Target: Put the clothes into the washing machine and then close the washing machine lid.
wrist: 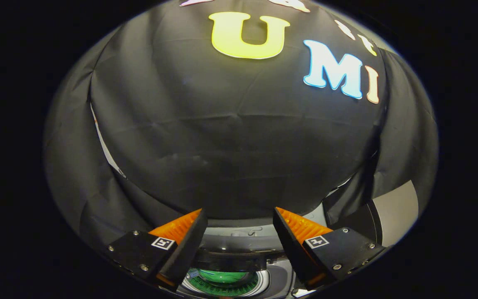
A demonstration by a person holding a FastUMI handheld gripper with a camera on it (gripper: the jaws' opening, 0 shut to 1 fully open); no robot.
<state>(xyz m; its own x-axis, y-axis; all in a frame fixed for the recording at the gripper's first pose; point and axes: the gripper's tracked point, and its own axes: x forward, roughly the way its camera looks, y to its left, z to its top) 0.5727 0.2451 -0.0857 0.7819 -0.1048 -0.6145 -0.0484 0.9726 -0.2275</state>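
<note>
Below spread tool [239, 218], washing machine [239, 249], green clothes [222, 276] in drum

Dim booth; light falls from above, brightest upper centre of my view. Draped black cloth wall [239, 137] bulges with fisheye bending, edges darkening. Soft glare on the grey panel [396, 207] lower right. Focus fairly sharp throughout.

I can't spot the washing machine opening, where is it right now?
In the gripper view, the washing machine's round opening sits low, between and just below the open tongs, with something green inside; the black booth cloth rises beyond it.
</note>
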